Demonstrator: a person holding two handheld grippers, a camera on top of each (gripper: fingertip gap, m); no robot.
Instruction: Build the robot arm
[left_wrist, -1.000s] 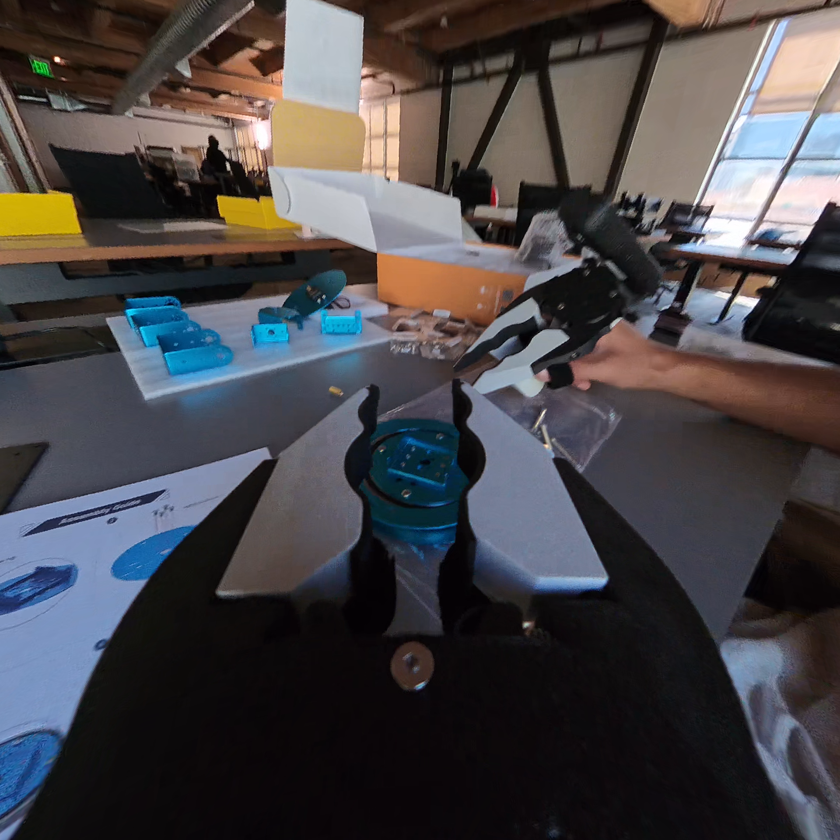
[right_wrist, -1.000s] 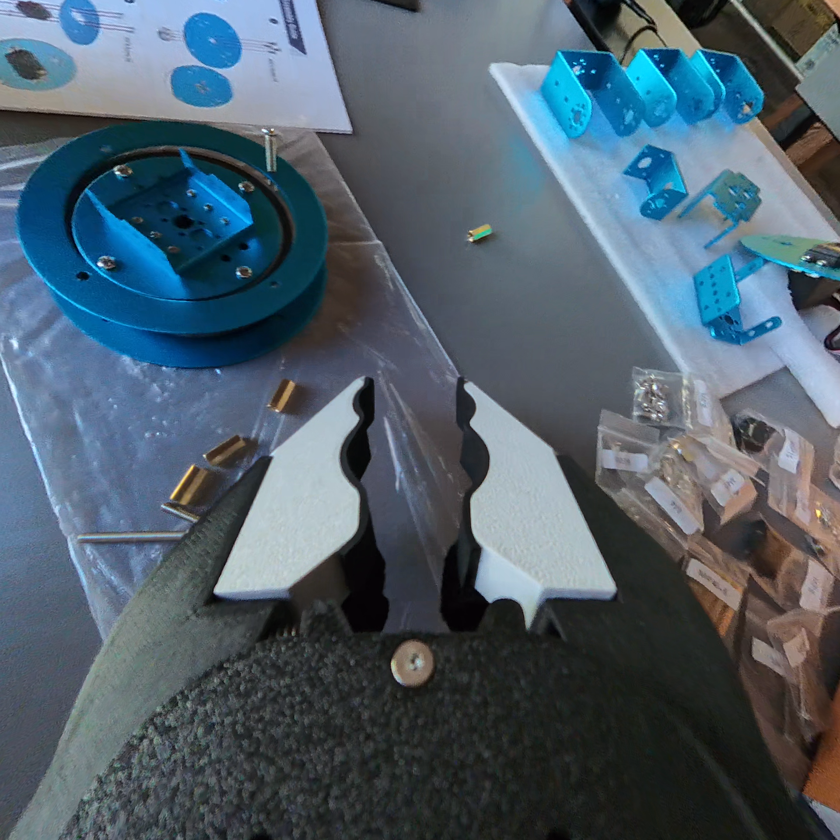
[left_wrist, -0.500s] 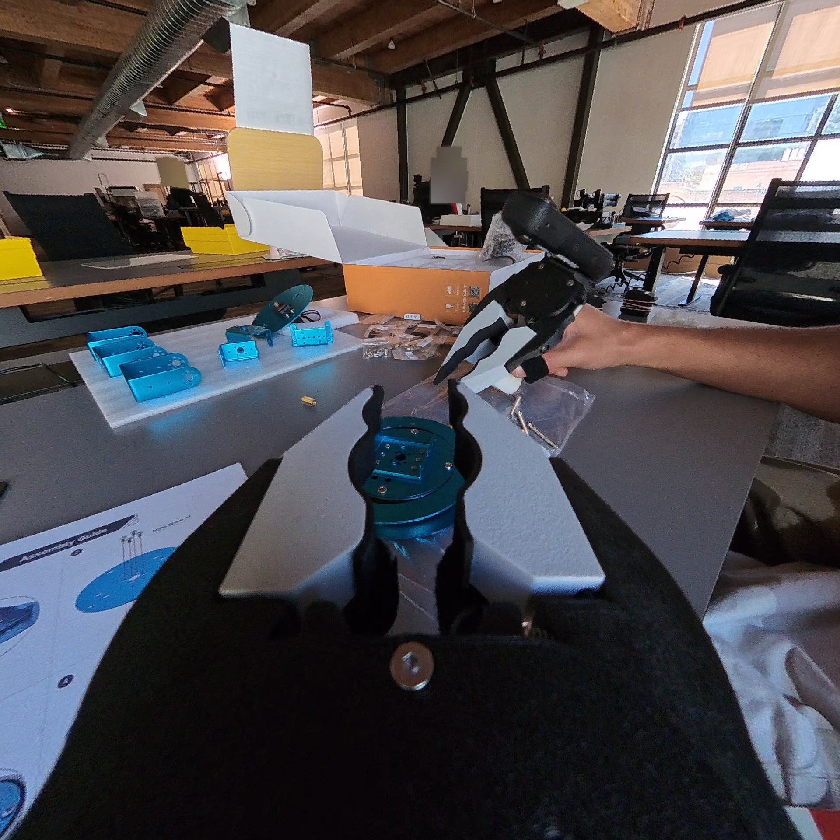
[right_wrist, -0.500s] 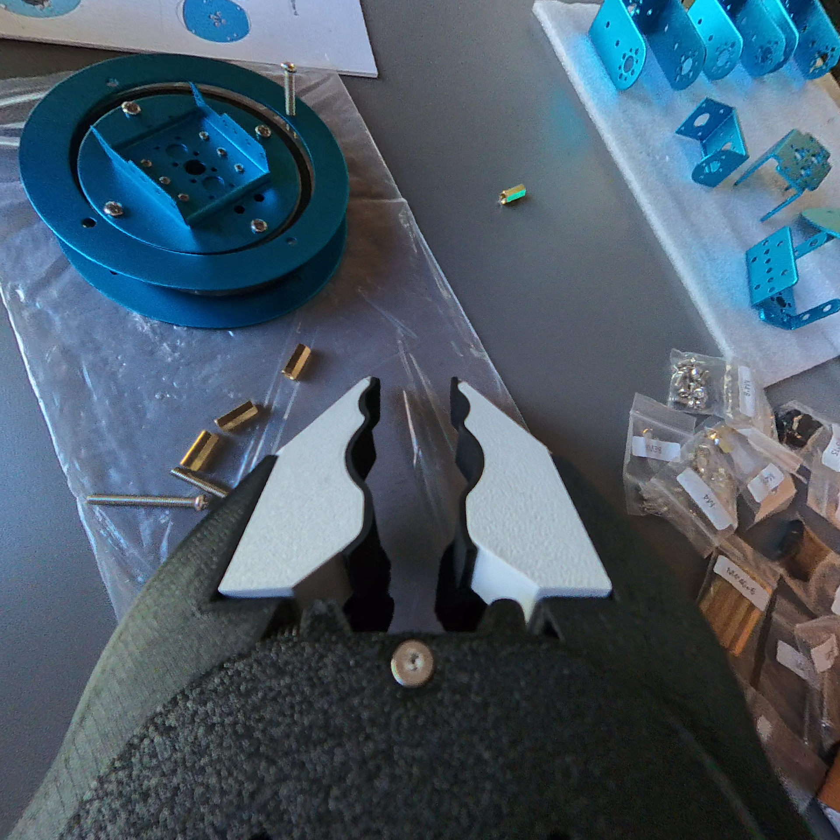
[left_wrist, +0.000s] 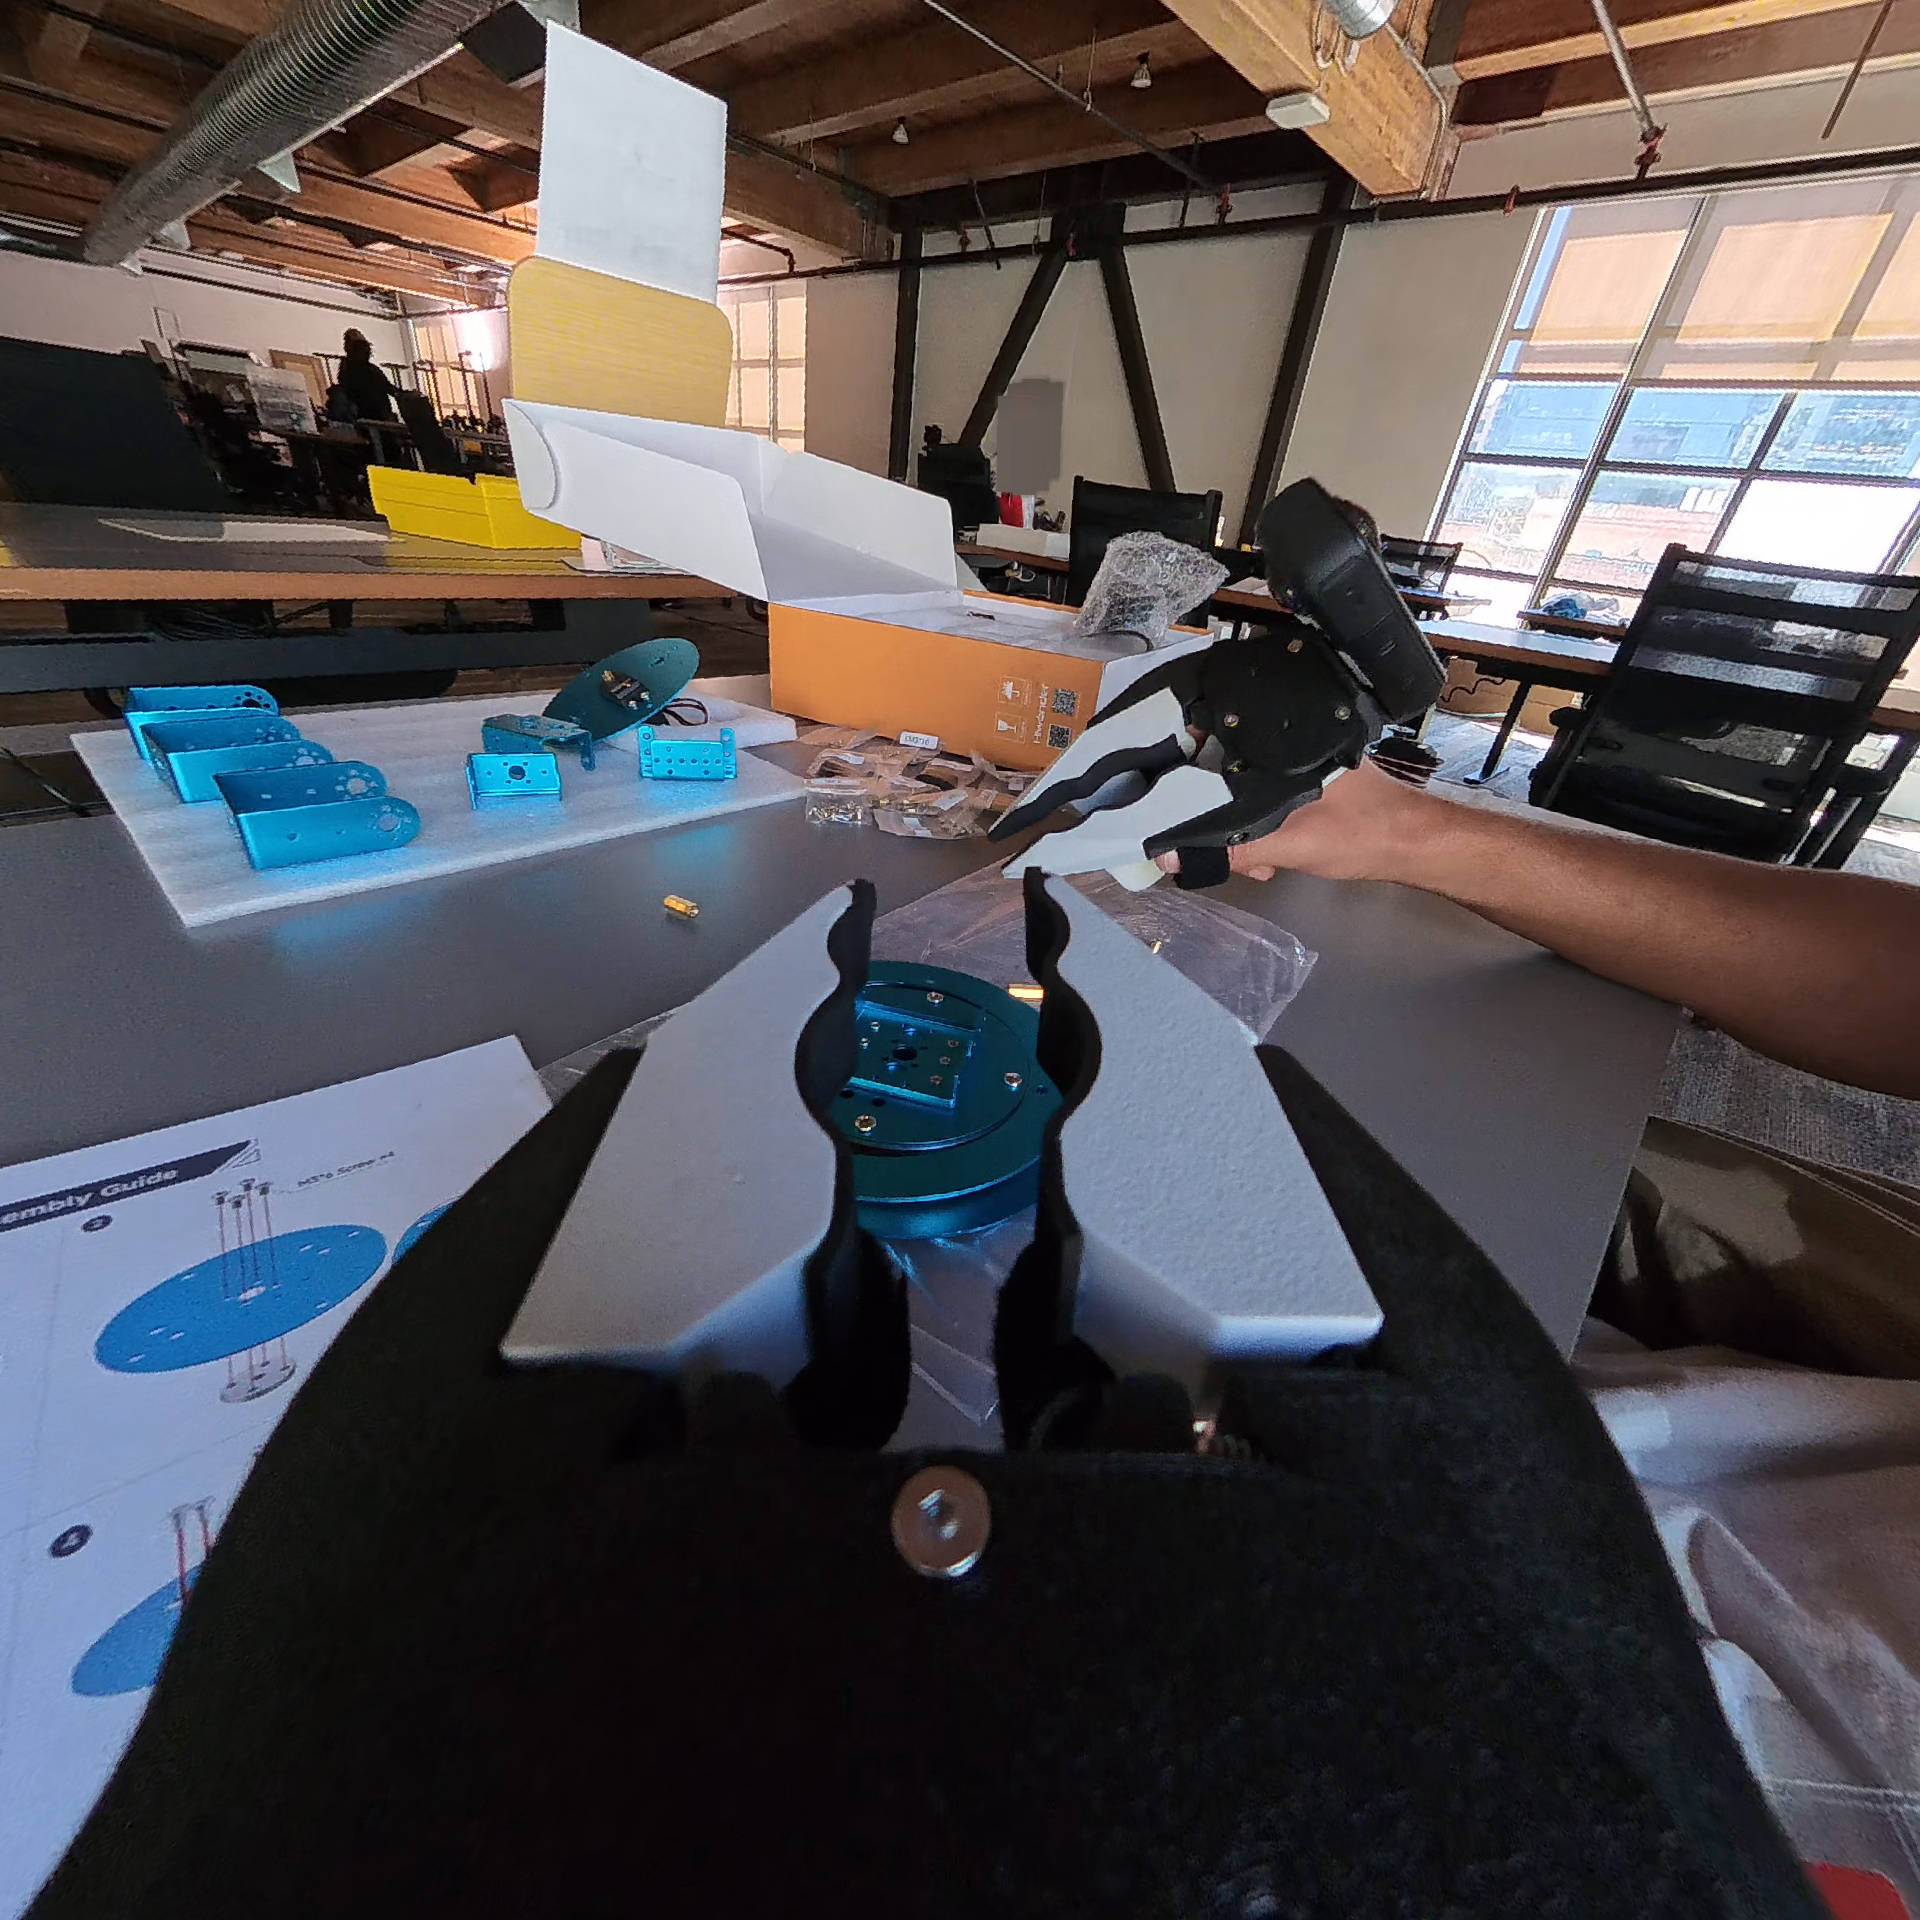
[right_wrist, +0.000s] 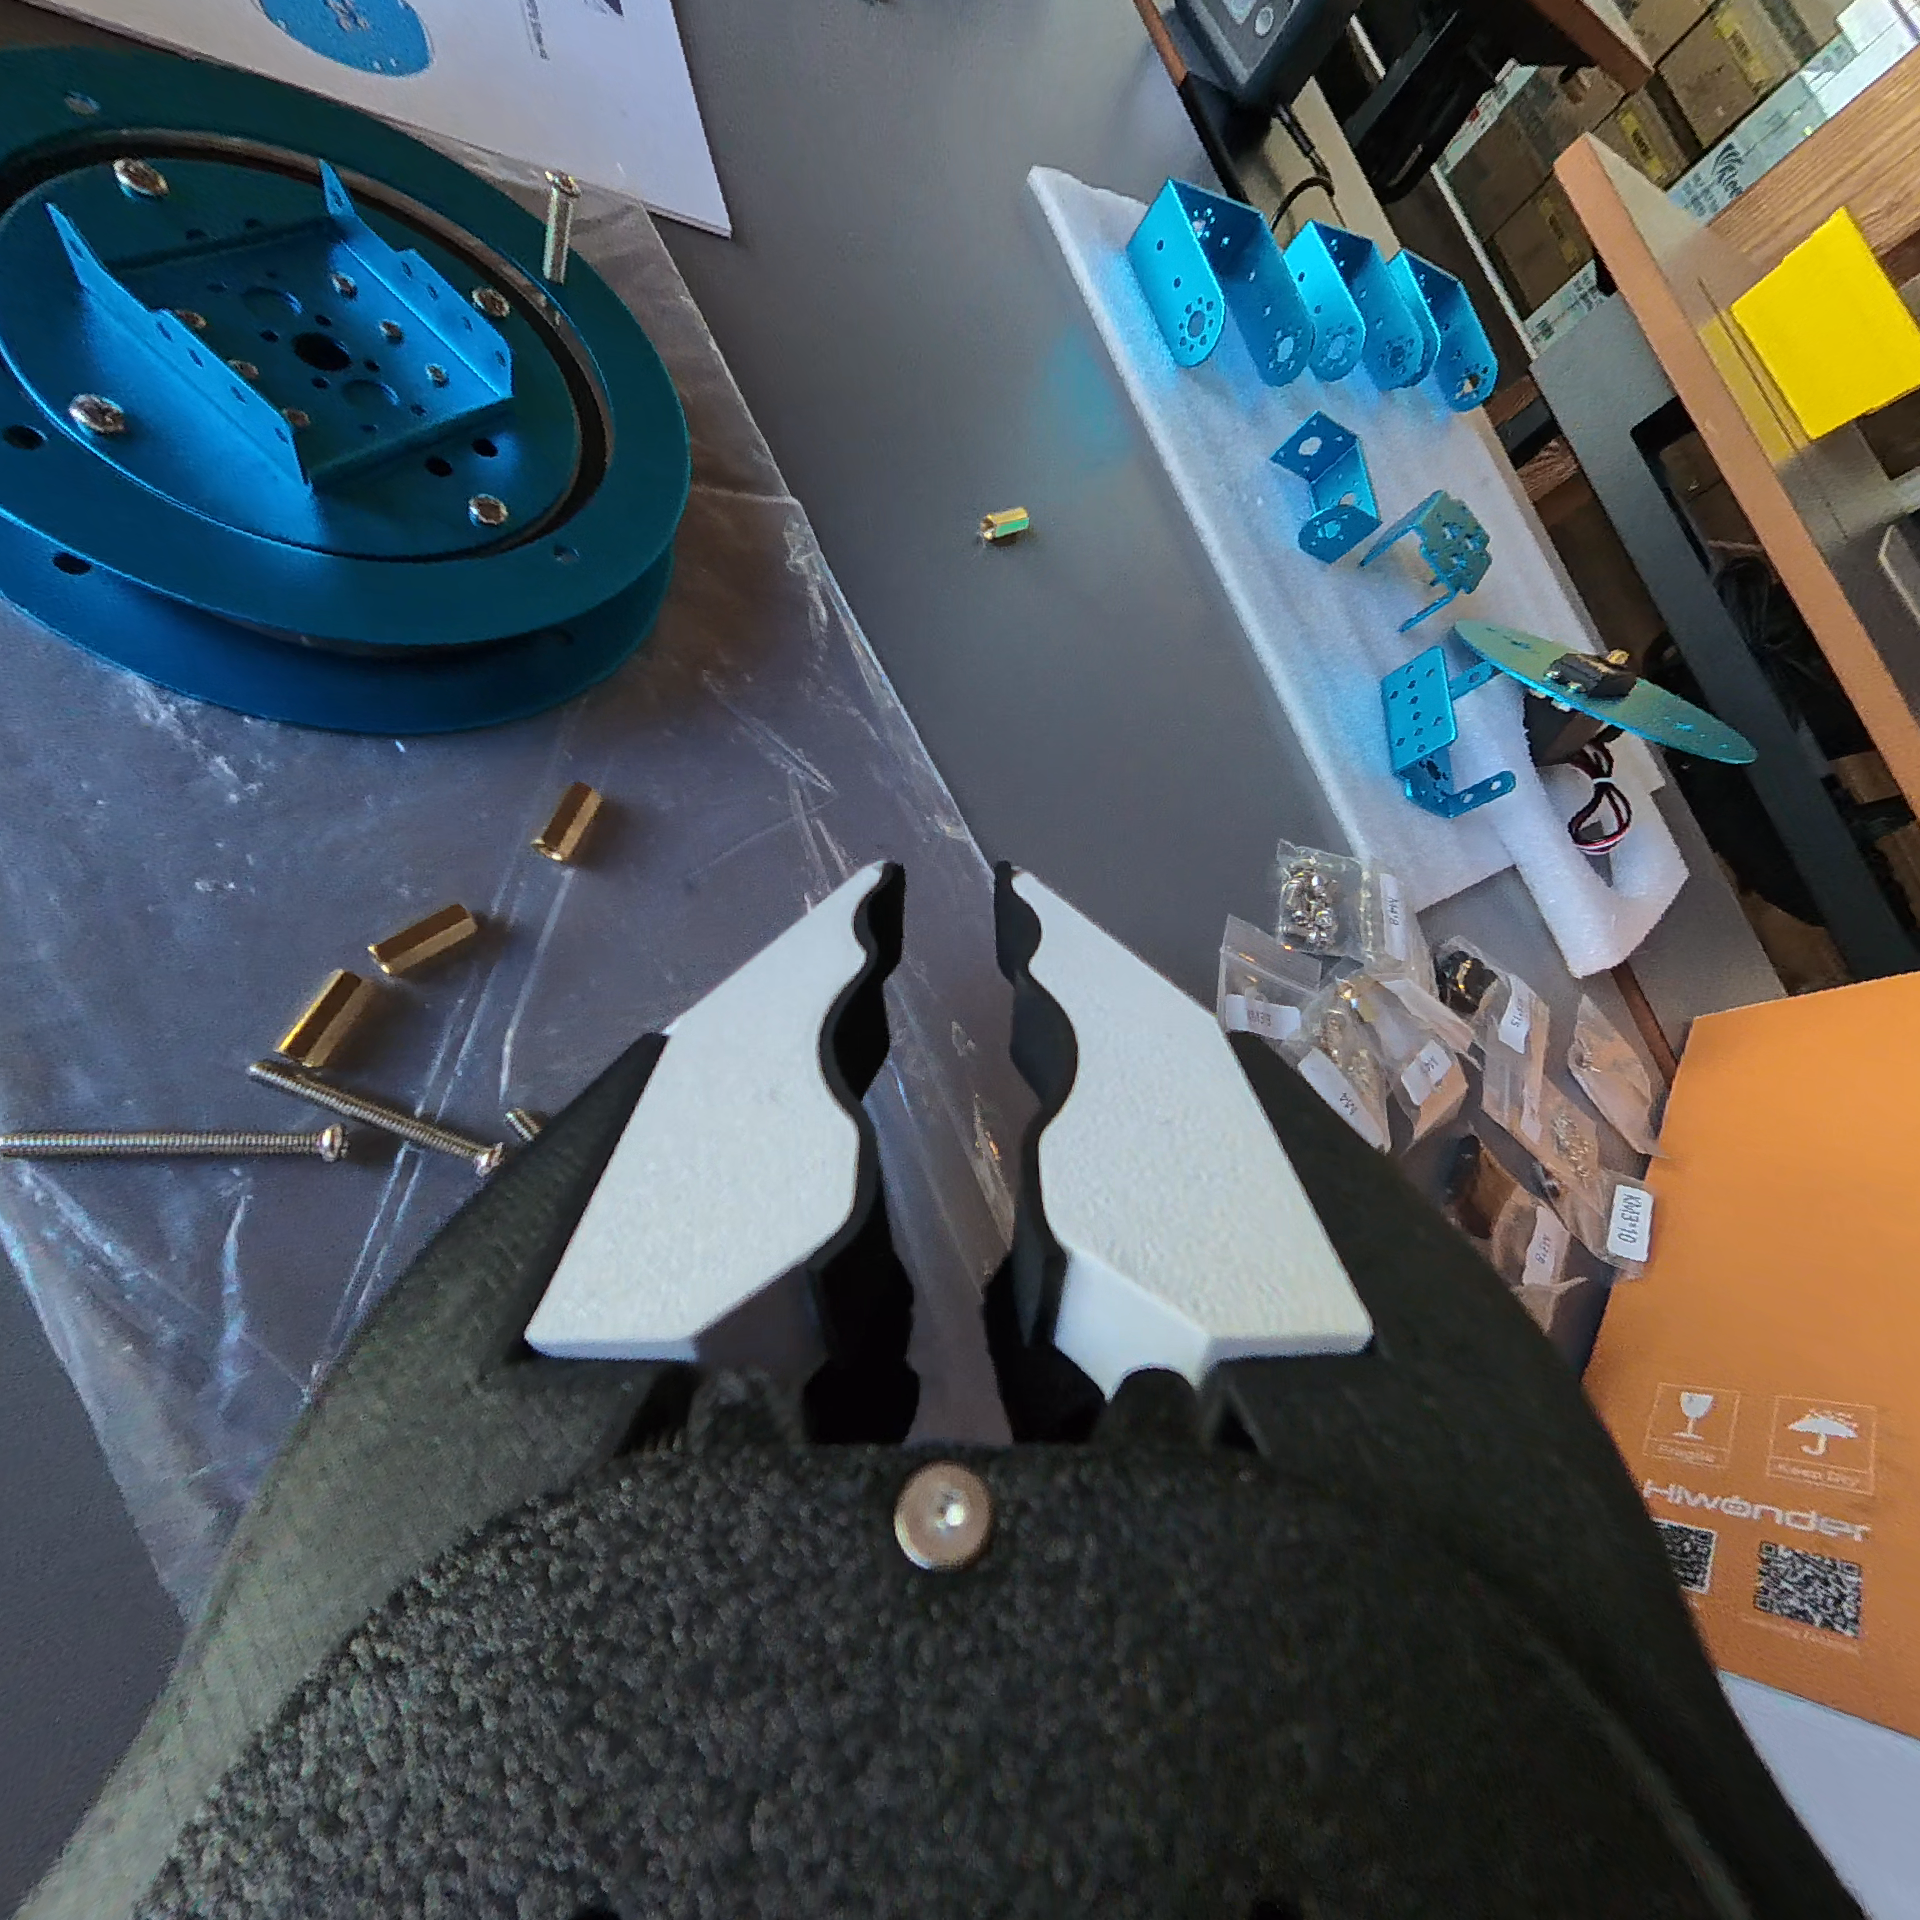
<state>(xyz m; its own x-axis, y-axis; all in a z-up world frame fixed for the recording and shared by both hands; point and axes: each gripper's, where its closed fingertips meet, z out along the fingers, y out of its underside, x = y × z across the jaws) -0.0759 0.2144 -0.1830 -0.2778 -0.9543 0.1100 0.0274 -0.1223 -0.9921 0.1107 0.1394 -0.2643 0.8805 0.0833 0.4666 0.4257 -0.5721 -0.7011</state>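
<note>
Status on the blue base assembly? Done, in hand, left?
Done: a U-bracket sits on the round blue base, screw heads around it. In hand: nothing; left gripper and right gripper are open, empty. Left: brass standoffs and long screws loose on the plastic sheet, other brackets on the foam.

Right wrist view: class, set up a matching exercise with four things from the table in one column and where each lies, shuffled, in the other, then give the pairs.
Things
1. blue round base
2. lone brass standoff
3. blue U-brackets
4. small parts bags

Places
A. on white foam sheet
B. beside orange box
C. on clear plastic bag
D. on bare grey table

Pairs: 1-C, 2-D, 3-A, 4-B
</note>
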